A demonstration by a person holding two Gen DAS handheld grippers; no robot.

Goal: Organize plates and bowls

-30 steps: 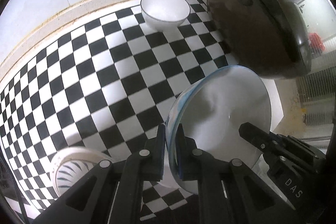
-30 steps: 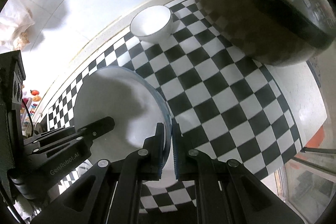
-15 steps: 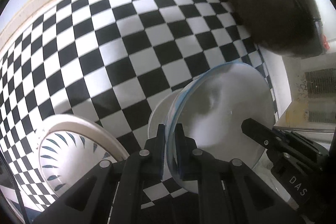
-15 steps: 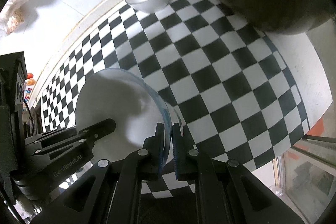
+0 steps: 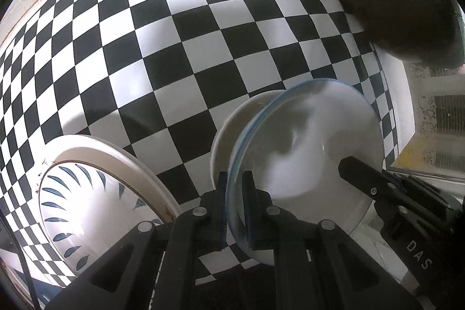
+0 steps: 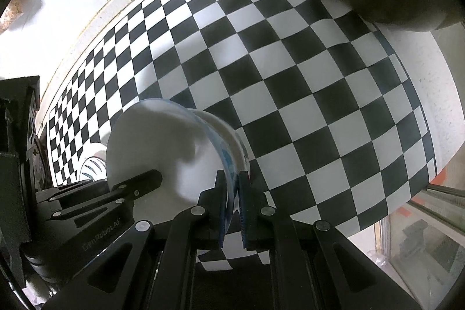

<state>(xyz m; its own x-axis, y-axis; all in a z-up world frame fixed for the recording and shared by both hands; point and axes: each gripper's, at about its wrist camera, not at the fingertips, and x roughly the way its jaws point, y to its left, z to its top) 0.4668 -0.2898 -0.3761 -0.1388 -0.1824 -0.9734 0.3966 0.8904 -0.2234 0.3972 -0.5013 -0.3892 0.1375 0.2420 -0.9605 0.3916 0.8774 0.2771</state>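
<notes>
Above the checkered cloth (image 5: 203, 54), blue-rimmed plate (image 5: 308, 153) pinched at opposite rims, left tool (image 5: 234, 193), right tool (image 6: 232, 188).

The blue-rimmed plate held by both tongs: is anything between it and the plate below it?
Nothing visible. The blue-rimmed plate, pinched at opposite rims by the left tongs and right tongs, hangs right over the cream plate. The patterned plate lies aside.
</notes>
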